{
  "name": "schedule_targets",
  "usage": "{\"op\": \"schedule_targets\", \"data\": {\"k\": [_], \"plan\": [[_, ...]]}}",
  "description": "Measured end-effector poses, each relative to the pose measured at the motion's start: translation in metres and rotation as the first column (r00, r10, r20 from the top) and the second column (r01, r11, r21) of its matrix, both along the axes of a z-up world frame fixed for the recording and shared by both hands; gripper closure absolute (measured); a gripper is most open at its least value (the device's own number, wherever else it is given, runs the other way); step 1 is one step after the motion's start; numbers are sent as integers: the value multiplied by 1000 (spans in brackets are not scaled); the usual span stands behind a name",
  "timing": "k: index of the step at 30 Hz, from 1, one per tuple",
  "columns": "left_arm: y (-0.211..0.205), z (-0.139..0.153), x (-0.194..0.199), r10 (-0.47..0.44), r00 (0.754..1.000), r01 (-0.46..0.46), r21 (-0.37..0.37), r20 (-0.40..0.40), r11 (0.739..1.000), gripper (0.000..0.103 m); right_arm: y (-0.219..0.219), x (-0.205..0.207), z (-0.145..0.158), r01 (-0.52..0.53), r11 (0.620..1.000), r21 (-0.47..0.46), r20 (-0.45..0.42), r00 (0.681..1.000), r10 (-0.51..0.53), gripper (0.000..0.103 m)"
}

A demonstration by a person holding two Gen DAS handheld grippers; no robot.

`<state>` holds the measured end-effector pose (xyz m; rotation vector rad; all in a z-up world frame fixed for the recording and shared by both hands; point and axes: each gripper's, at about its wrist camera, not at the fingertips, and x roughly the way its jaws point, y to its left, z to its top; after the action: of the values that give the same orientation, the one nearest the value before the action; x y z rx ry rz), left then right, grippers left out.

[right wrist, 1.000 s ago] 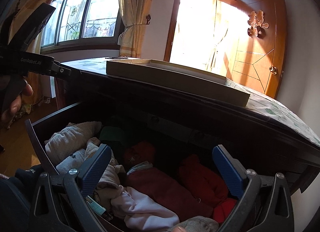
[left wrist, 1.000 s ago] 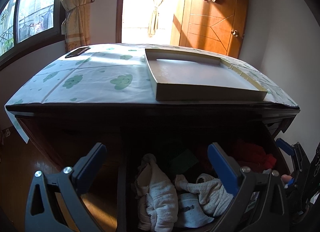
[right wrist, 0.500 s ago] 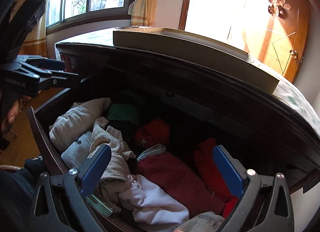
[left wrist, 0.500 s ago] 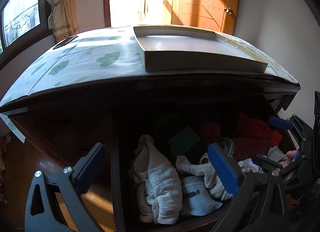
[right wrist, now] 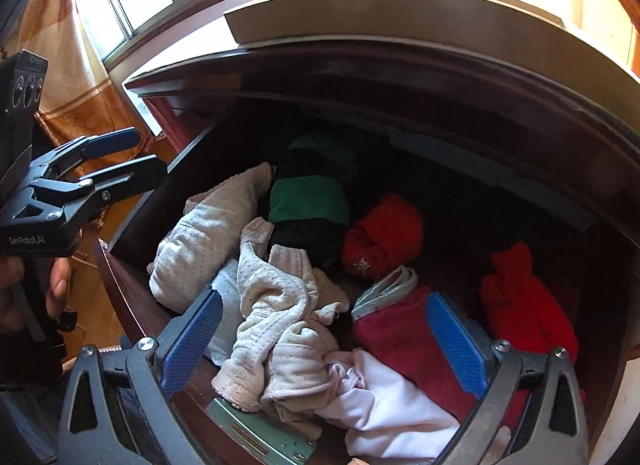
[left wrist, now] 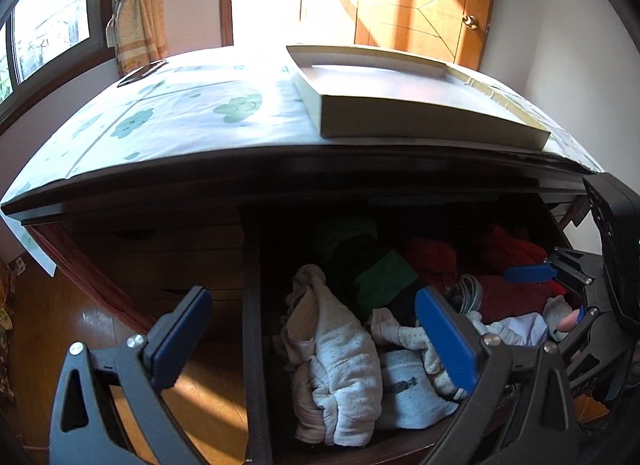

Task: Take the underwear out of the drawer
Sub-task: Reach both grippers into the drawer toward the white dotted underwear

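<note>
Drawer [left wrist: 256, 345]: open, lower centre — clothes heaped inside.
Left gripper [left wrist: 316, 333]: jaws apart, holding nothing.
Tray [left wrist: 420, 127]: upper right.

A: Entry one: drawer [right wrist: 132, 265], rear portion behind the right gripper [right wrist: 324, 341]. In shadow under the dresser top; back wall not legible.

B: Entry two: pink garment [right wrist: 384, 405], between that gripper's fingers. Lower edge cut off by the frame.

A: Entry three: green-and-black garment [left wrist: 384, 281], ahead of the left gripper [left wrist: 312, 337]. Far end lost in the dark.

B: Entry four: dark flat item [left wrist: 142, 73], far ahead on the dresser cover. Too small to identify.

A: Entry five: underwear. Cannot be told apart among the clothes.
</note>
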<state>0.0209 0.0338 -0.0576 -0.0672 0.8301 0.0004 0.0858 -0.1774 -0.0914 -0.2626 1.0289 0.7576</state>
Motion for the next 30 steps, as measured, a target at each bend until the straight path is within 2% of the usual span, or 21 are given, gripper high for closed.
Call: {"op": "schedule_targets", "data": {"k": [8, 10, 13, 18, 19, 20, 22, 25, 30], "plan": [[2, 0, 0, 0, 1000, 0, -6, -2, 1000, 0, 26, -1, -11, -87, 992, -92, -84, 993, 79, 2], [3, 0, 0, 0, 1000, 0, -7, -2, 1000, 0, 29, 2, -18, -92, 990, -111, -115, 990, 79, 11], [3, 0, 1, -4, 1000, 4, -9, -6, 1000, 0, 33, 6, -23, -97, 986, -138, -122, 989, 80, 19], [0, -2, 3, -22, 1000, 22, -14, -15, 1000, 0, 48, 6, -36, -178, 964, -198, -188, 972, 141, 20], [-1, -2, 3, -27, 1000, 27, -14, -14, 1000, 0, 51, 4, -35, -185, 962, -200, -177, 973, 150, 26], [-1, -2, 2, -32, 999, 32, -15, -12, 999, 0, 52, 3, -35, -192, 963, -188, -181, 971, 158, 31], [-2, -2, 2, -39, 999, 39, -24, -14, 999, 0, 49, 3, -36, -199, 969, -147, -203, 965, 168, 60], [-2, -6, 3, -57, 998, 55, -56, -23, 997, 4, 40, 4, -31, -183, 979, -92, -206, 965, 162, 66], [-10, -14, 4, -82, 995, 79, -50, -50, 996, 15, 17, -1, -14, -141, 990, 6, -143, 980, 140, 70]]}}
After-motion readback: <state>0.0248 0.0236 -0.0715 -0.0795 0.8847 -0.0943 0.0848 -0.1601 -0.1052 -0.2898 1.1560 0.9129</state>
